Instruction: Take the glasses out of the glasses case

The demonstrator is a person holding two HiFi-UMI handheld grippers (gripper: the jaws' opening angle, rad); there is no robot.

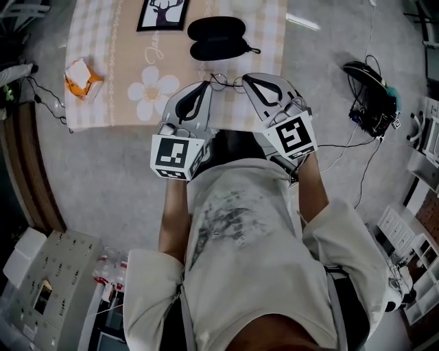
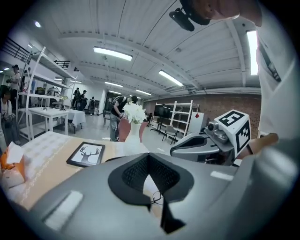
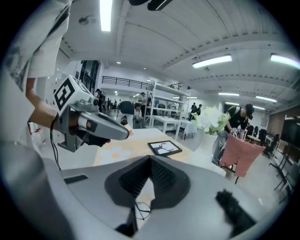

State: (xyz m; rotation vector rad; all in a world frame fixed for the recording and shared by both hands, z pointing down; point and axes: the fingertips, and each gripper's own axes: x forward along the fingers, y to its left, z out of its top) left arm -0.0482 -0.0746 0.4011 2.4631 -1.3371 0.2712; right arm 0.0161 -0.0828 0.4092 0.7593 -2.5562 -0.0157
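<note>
The left gripper [image 2: 149, 202] has its jaws drawn together at the tips, and a thin wire rim of the glasses [image 1: 226, 82] is pinched right at that point, with only the hollow behind the tips left as a gap. The right gripper [image 3: 134, 206] is the same: jaws pressed together at the tips on the other side of the thin frame, a round lens rim showing just beyond them. In the head view the two grippers sit side by side in front of the person's chest, tips angled toward each other, with the glasses stretched between them over the near edge of the table [image 1: 123, 72]. The black glasses case [image 1: 216, 38] lies open farther back on the checked cloth, well apart from the glasses and empty, next to a framed deer picture [image 1: 162, 14].
</note>
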